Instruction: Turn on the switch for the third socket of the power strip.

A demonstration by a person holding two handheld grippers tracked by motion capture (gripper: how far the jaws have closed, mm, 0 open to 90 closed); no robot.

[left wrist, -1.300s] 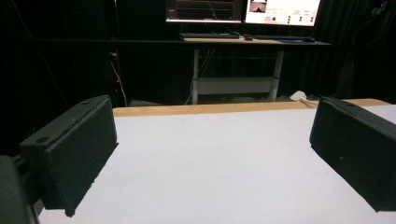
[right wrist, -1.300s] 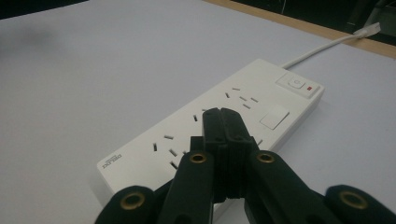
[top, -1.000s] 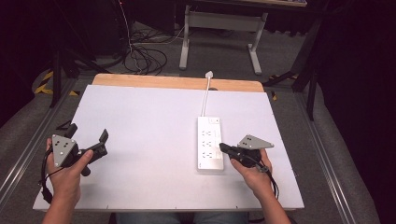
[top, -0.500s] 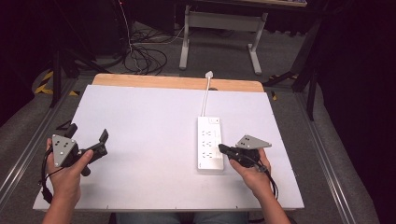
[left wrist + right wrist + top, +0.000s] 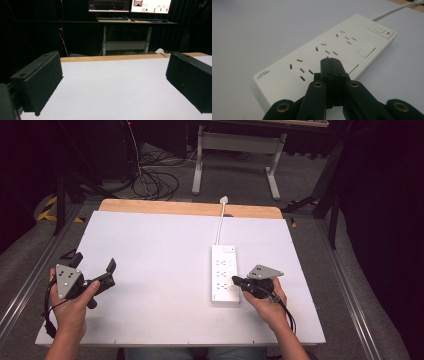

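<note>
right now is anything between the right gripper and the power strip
Nothing visible. The right gripper, jaws shut, has its tips over the power strip with no object between them.

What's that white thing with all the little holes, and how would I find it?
Look at the white table, right of the middle. The power strip is a long white block lying flat, its white cord running to the far wooden edge, beside the shut right gripper. Only it has rows of socket slots and a switch with a red light.
</note>
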